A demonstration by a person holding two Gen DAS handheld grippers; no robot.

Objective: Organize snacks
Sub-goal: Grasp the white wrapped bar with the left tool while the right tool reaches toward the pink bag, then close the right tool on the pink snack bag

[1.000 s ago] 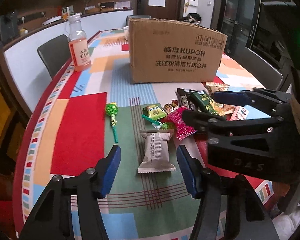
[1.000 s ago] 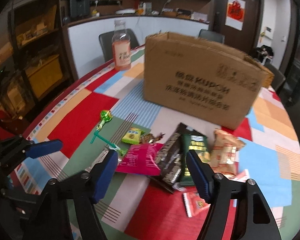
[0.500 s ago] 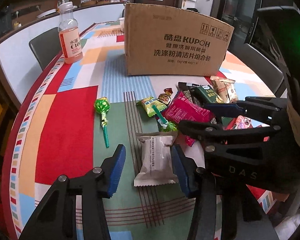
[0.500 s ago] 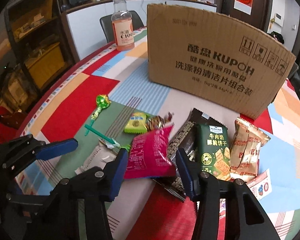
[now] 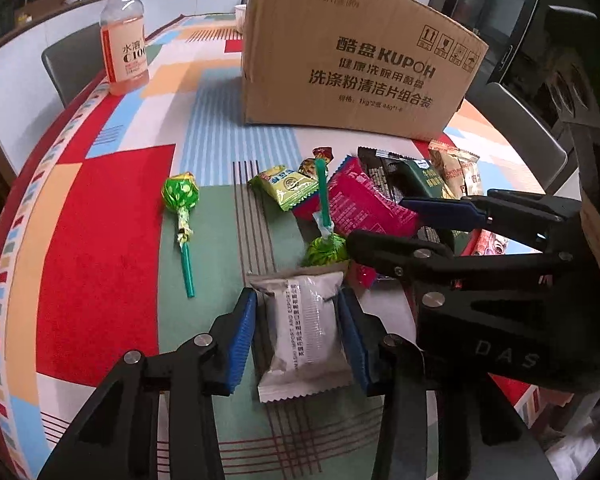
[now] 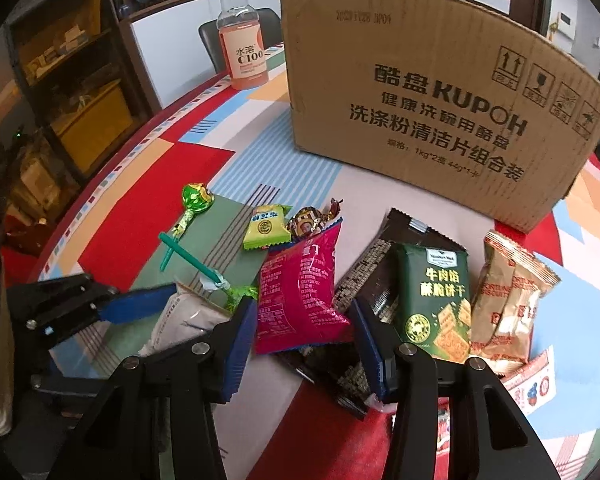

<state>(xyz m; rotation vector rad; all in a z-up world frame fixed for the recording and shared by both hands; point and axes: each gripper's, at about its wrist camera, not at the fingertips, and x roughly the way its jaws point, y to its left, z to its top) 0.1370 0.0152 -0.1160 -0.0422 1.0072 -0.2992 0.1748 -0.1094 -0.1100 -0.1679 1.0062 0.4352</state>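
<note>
A silver snack packet point(image 5: 304, 332) lies flat on the patterned tablecloth point(image 5: 100, 280). My left gripper point(image 5: 298, 340) straddles it; the jaws are closing and a thin gap still shows at the left pad. In the right wrist view the packet point(image 6: 180, 320) shows beside a left finger point(image 6: 140, 304). My right gripper point(image 6: 304, 346) is shut on the lower end of a pink snack packet point(image 6: 300, 280), a blue pad against each side. In the left wrist view that gripper point(image 5: 380, 222) reaches in from the right over the pink packet point(image 5: 360, 200).
A tall cardboard box point(image 6: 440, 112) stands behind the snacks, with a drink bottle point(image 6: 244, 52) at the back left. Two green lollipops point(image 5: 181, 196) point(image 5: 326, 248), a yellow-green candy point(image 5: 286, 186), a dark green biscuit packet point(image 6: 436, 304), a black packet point(image 6: 380, 272) and gold packets point(image 6: 508, 296) lie around.
Both grippers came down closer to the snacks. The left jaws narrowed around the silver packet. The right jaws closed onto the pink packet, which tilted up between them.
</note>
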